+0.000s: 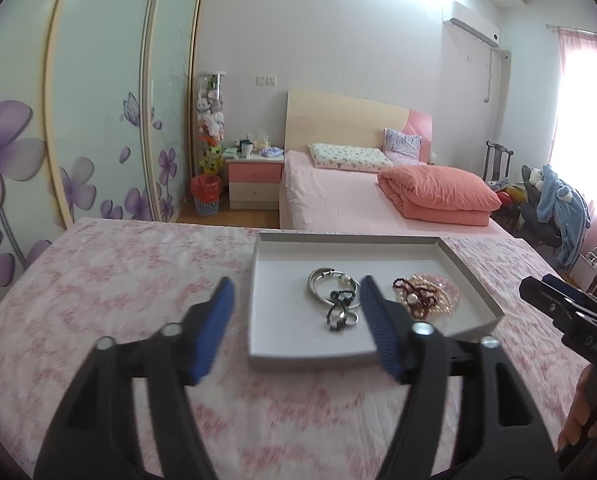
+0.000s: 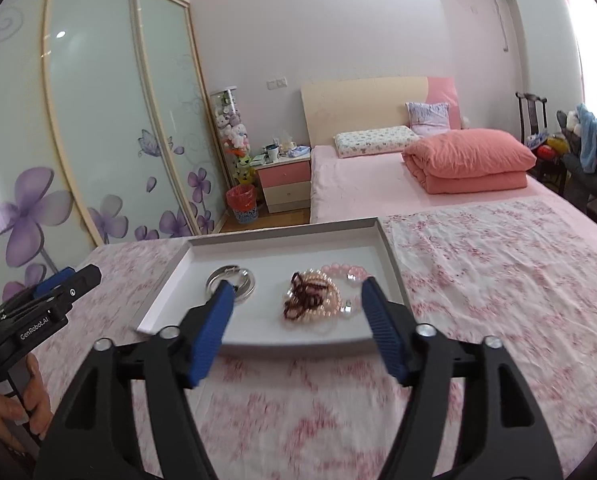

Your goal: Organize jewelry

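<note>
A shallow white box tray [image 1: 282, 340] [image 2: 170, 304] lies on the pink floral cloth. In it lie silver bangles [image 1: 325, 282] [image 2: 231, 282], a small dark beaded piece with a ring [image 1: 339, 312], and a heap of pink pearl strands with a dark red bead string [image 1: 426, 294] [image 2: 314, 300]. My left gripper [image 1: 296, 312] is open and empty, held just before the tray's near edge over the bangles. My right gripper [image 2: 296, 308] is open and empty, before the pearl heap. Each gripper also shows at the other view's edge, the right gripper in the left wrist view [image 1: 538, 292] and the left gripper in the right wrist view [image 2: 74, 280].
The cloth-covered surface [image 1: 118, 280] spreads left and right of the tray. Behind it stand a bed with a folded orange quilt [image 1: 438, 196], a pink nightstand [image 1: 254, 180], a red-lined bin [image 1: 206, 194], sliding wardrobe doors at left, and a chair with clothes at right.
</note>
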A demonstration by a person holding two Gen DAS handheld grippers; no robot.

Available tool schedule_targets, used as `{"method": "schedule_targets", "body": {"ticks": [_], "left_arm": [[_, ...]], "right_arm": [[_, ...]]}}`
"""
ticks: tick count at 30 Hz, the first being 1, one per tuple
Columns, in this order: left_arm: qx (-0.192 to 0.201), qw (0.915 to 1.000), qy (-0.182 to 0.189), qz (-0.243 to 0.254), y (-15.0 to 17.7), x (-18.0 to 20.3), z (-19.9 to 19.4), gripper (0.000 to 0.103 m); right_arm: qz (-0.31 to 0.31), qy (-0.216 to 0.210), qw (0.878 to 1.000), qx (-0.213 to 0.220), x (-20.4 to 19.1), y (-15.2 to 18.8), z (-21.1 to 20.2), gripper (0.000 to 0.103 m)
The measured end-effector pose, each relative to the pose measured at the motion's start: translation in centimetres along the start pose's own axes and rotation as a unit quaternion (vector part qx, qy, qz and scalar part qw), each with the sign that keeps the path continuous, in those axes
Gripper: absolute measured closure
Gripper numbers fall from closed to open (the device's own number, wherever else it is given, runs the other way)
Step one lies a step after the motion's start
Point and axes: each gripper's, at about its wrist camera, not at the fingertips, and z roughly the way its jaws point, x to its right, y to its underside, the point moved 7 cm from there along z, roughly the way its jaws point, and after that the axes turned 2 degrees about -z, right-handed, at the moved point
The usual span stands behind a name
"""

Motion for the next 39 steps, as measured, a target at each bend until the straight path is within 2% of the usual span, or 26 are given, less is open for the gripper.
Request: {"method": "schedule_targets", "body": {"ticks": [2,4,5,7,16,22,29,39], "left_arm": [[0.011,0.9999,-0.002,0.003,0.4,-0.1,-1.7,0.019],[0.024,0.9997,-0.003,0.004,0.7,-0.2,-3.3,0.006],[0.030,0.9995,-0.003,0.005,0.9,-0.3,-4.1,0.005],[0.037,0.9992,-0.005,0.010,1.3,-0.2,-5.3,0.004],[0.041,0.9981,-0.021,0.040,4.1,0.4,-7.2,0.004],[0.049,0.9982,-0.013,0.032,5.0,0.4,-8.3,0.004],[0.056,0.9979,-0.009,0.031,5.6,0.6,-9.0,0.004],[0.046,0.9988,-0.008,0.014,6.5,0.3,-9.1,0.004]], "right_arm": [[-0.006,0.002,1.000,0.007,-0.3,0.3,-1.3,0.015],[-0.007,0.004,1.000,0.013,-0.6,0.8,-2.3,0.010],[-0.006,0.004,1.000,0.015,-0.6,0.9,-2.7,0.006],[-0.009,0.008,1.000,0.019,-0.8,1.3,-3.4,0.002],[-0.036,0.031,0.998,0.039,-1.4,2.8,-5.6,0.002],[-0.037,0.026,0.997,0.059,-1.6,3.1,-6.9,0.002],[-0.033,0.014,0.998,0.048,-1.7,4.5,-6.6,0.002],[-0.027,0.026,0.998,0.048,-1.3,5.6,-7.0,0.002]]}}
